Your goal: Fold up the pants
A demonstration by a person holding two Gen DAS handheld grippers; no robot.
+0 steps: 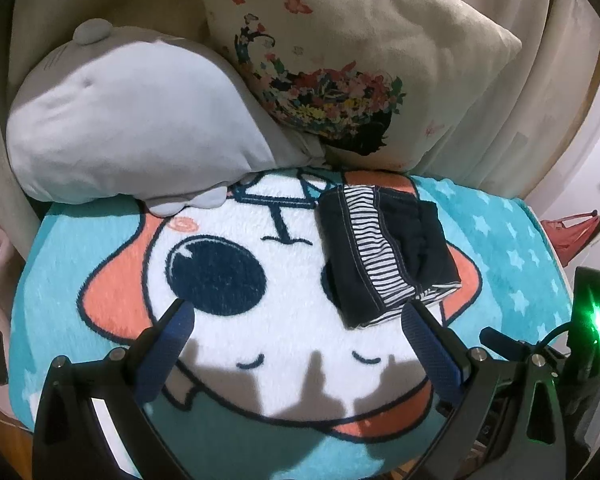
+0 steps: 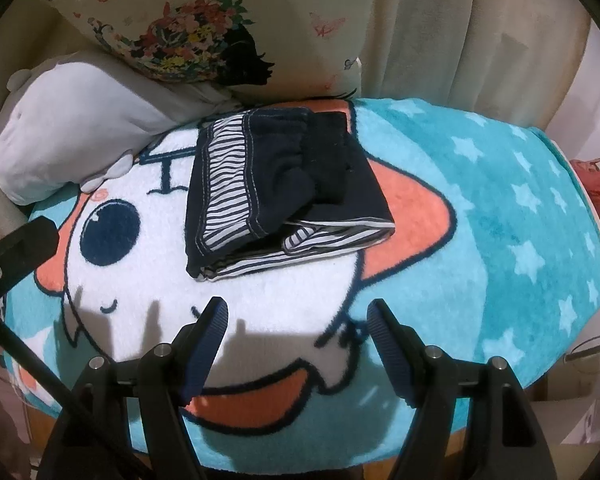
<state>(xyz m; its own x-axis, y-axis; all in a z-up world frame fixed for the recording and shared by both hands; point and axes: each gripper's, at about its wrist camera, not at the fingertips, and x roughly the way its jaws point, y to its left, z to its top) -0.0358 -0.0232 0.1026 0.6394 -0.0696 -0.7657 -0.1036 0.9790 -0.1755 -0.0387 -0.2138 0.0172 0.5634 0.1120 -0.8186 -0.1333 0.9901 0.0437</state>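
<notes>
Dark navy pants (image 1: 384,252) with striped lining lie folded into a compact bundle on the cartoon blanket (image 1: 260,272); in the right wrist view the pants (image 2: 284,192) sit centre, on the blanket (image 2: 500,220). My left gripper (image 1: 296,316) is open and empty, hovering just in front of the bundle's near left corner. My right gripper (image 2: 296,312) is open and empty, a short way in front of the bundle, not touching it.
A grey plush pillow (image 1: 132,128) and a floral cushion (image 1: 340,60) lean behind the blanket; both show in the right wrist view, plush pillow (image 2: 68,132) and cushion (image 2: 204,28). Beige curtains hang behind. A red object (image 2: 596,184) lies off the right edge.
</notes>
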